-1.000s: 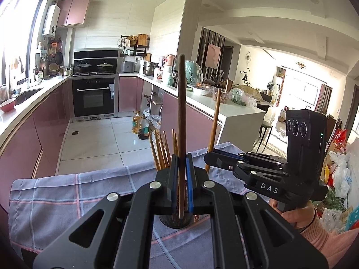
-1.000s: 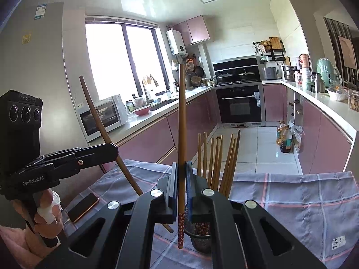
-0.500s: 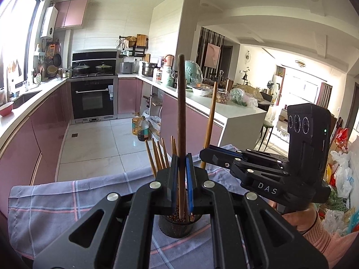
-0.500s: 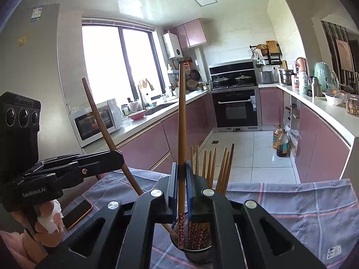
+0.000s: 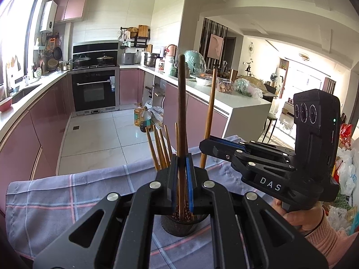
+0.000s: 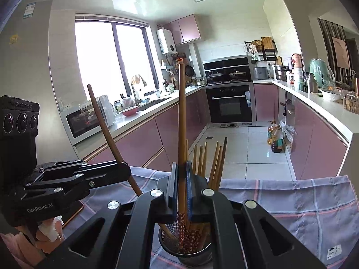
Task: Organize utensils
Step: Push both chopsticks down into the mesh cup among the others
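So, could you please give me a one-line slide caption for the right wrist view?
Right gripper lowers a chopstick into the mesh holder; left gripper brings another.

A checked grey-blue cloth (image 6: 291,201) covers the table; on it stands a mesh holder (image 6: 186,250), and perhaps a phone (image 6: 71,210) at left.

White "DAS" on the side of the black right gripper (image 5: 204,144), left wrist view. "GenRobot.AI" in pale letters on the black left gripper (image 6: 125,170) body, right wrist view; fainter lettering, probably the same brand, atops its camera block. Fridge stickers unreadable.
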The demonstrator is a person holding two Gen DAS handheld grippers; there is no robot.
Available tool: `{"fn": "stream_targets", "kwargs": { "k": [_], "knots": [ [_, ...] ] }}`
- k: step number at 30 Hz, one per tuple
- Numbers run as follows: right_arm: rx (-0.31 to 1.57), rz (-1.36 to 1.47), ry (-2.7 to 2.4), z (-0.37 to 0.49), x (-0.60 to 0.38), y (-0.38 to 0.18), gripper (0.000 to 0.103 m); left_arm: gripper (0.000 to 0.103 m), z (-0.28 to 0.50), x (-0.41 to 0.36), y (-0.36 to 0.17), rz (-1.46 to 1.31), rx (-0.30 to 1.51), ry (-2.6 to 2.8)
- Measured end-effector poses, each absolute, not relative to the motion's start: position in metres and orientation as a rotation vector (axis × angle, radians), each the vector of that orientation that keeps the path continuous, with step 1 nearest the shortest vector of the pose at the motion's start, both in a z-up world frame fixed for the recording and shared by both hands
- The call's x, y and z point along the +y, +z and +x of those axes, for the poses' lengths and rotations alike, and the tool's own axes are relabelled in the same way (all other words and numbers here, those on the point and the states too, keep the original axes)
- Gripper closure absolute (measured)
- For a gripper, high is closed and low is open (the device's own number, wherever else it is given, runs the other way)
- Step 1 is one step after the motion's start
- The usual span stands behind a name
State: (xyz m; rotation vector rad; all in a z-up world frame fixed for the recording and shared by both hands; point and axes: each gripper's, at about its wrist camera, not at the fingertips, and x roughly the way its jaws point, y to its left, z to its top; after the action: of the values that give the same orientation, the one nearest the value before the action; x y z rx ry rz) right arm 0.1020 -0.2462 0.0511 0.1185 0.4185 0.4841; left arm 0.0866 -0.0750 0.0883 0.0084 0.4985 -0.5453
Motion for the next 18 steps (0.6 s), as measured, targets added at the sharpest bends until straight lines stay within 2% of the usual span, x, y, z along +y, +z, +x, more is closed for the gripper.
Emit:
{"fn": "stream_targets", "kwargs": {
  "k": [18],
  "knots": [
    [0.455,0.101,0.455,0.109,-0.244,0.036,0.097,0.095,0.098,-0.081,0.084,0.031,0.564,-0.543]
  ]
}}
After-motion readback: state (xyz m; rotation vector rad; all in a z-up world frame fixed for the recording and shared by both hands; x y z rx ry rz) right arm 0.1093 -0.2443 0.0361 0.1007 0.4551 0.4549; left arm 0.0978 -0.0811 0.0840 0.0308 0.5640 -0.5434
